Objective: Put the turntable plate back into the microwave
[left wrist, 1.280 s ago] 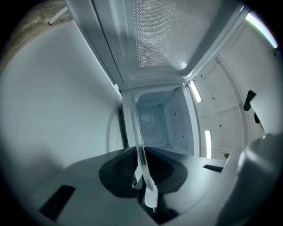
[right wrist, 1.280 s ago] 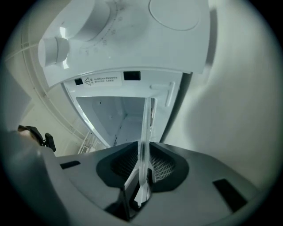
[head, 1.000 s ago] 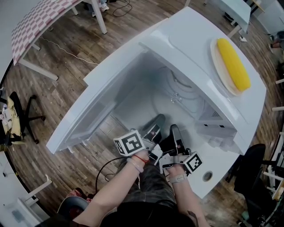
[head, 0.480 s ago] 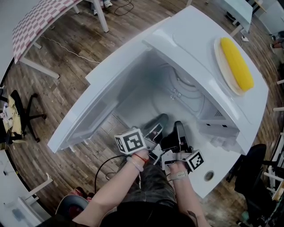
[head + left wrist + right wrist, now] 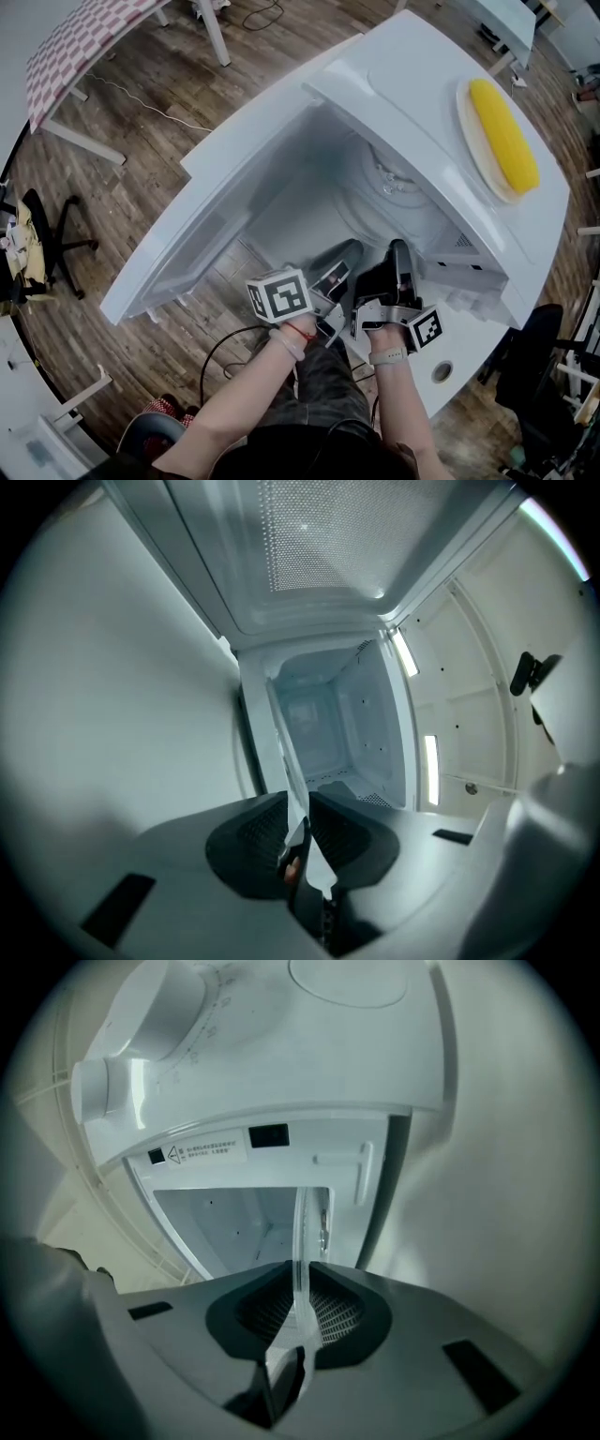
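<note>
- Wood-plank floor (image 5: 141, 103) all round. White microwave (image 5: 412, 84) in mid head view, with its door (image 5: 187, 234) swung fully open on the hinge side.
- On top of the microwave: ear of yellow corn (image 5: 504, 134) lying on an oval plate (image 5: 466, 131). No part of the task.
- Left gripper (image 5: 339, 261) at the mouth of the microwave cavity, jaws clamped on the near rim of the glass turntable plate (image 5: 284, 761). Thin clear edge runs from between the pads on into the cavity.
- Right gripper (image 5: 398, 272) just beside it, toward the microwave's control-panel side. Likewise closed on that rim, with the glass seen edge-on between its pads.
- Plate clear and hard to trace from the head view; faint concentric rings inside the cavity, above its floor. Cannot tell whether seated on the microwave's hub or carried just over it.
- Step in hand, by judgement: insertion. Most of the plate inside the microwave, near rim at the opening, not yet released.
- Next move calls for: keeping the plate level, centring it over the drive hub on the microwave floor and lowering until it sits flat. Then opening both grippers together and drawing them straight out of the cavity.
- Likely risk: uneven release tipping the glass off the hub.
</note>
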{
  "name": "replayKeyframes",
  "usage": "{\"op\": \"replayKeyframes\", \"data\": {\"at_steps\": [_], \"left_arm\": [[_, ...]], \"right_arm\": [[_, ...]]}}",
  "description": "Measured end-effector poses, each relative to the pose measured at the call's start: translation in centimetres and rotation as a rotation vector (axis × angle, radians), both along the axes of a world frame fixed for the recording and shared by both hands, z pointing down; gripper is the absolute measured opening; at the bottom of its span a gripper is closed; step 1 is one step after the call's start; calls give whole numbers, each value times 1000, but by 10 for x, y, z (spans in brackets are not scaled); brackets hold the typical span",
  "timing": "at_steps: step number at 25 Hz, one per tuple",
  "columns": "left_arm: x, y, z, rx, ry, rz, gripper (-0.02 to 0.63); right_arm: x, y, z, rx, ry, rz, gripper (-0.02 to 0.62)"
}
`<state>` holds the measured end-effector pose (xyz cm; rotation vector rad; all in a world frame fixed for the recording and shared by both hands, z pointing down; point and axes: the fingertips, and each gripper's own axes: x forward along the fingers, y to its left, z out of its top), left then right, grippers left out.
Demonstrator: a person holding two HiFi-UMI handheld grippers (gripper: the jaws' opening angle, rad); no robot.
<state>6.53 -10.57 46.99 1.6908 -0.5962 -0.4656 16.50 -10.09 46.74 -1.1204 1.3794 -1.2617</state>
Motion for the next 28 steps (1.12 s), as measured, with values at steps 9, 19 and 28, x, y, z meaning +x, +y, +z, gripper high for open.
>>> {"op": "replayKeyframes", "data": {"at_steps": [9,19,28], "left_arm": [[-3,-1,3,2,-23,-6,67],[2,-2,0,58,-93,10,15],[-5,-4,4,42,-88,-41,14]], "right_arm": [[8,-15,7,-68,20,41,61],[-2,-8,6,-84,29,-25,80],[-27,-6,12,-103,-29,-121,41]]}}
